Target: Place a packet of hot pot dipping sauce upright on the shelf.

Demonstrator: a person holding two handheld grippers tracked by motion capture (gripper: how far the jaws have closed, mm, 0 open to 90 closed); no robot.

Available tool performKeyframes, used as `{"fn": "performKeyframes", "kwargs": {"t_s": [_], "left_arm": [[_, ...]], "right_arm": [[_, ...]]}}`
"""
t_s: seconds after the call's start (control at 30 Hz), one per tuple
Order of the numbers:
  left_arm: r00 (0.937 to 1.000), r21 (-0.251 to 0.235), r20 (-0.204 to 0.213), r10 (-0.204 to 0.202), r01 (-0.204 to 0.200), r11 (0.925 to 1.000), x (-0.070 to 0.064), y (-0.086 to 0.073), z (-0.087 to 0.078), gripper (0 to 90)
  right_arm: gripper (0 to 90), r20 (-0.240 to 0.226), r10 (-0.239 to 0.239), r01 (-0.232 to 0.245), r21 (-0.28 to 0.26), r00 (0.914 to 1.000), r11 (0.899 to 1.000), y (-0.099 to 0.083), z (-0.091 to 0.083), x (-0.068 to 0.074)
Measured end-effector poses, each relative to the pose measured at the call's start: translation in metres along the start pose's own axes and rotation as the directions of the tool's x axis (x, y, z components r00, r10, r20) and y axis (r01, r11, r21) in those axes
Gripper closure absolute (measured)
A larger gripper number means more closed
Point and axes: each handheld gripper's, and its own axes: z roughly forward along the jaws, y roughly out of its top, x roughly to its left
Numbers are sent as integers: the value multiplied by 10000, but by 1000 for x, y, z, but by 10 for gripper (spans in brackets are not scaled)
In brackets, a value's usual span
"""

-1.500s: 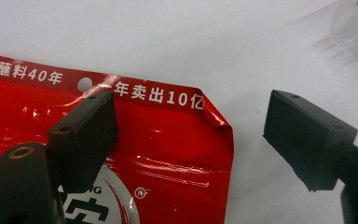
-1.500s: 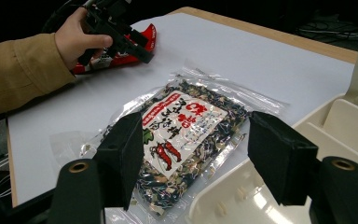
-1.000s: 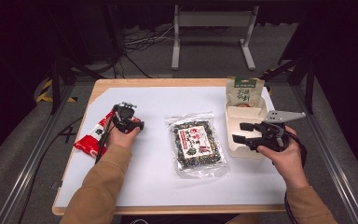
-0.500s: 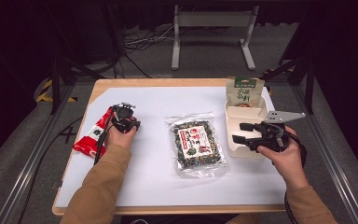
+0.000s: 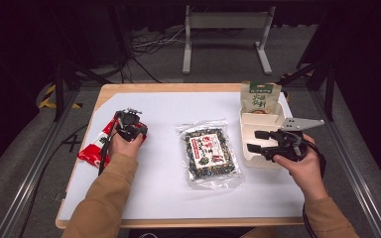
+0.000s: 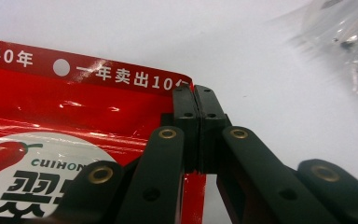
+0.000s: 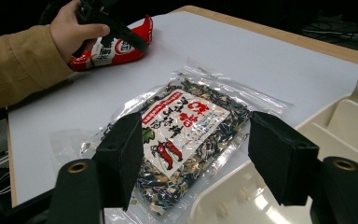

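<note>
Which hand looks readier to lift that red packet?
The left gripper: its jaws are already shut on the red packet. The right gripper hangs open over the cream tray.

The red chili-sauce packet, seen in the left gripper view, carries white print along its top band reading "40年" and "年卖出10", running toward two o'clock until the black fingers cover the rest, and a white round label at about eight o'clock with the Latin letters "CUIHON" above large black characters cut off by the frame. The clear seaweed-mix bag bears a white label with red characters and two red chilies, too small to read, and the green-topped pouch has print that is likewise illegible.
</note>
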Motion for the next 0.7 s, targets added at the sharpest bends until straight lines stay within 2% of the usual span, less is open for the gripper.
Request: {"fn": "performKeyframes", "kwargs": {"t_s": [0.2,0.23,0.37,0.47,0.7], "left_arm": [[9997,-247,150,192,-188,9995,-2,1,-15,900],[9993,-351,176,326,-320,9989,-3,1,-22,900],[9981,-469,403,470,-451,9979,-4,2,-36,900],[9971,-602,642,401,-362,9975,-4,0,-49,900],[9940,-933,804,746,-670,9934,-10,-5,-76,900]], "right_arm": [[360,-9,-36,36,-6,10000,10000,1,1,1],[360,-22,-21,21,-25,10000,10000,1,1,1],[360,-18,-41,41,-32,10000,10000,1,0,1],[360,7,-50,50,-45,10000,10000,2,0,1],[359,-28,-77,77,-25,10000,10000,3,2,1]]}}
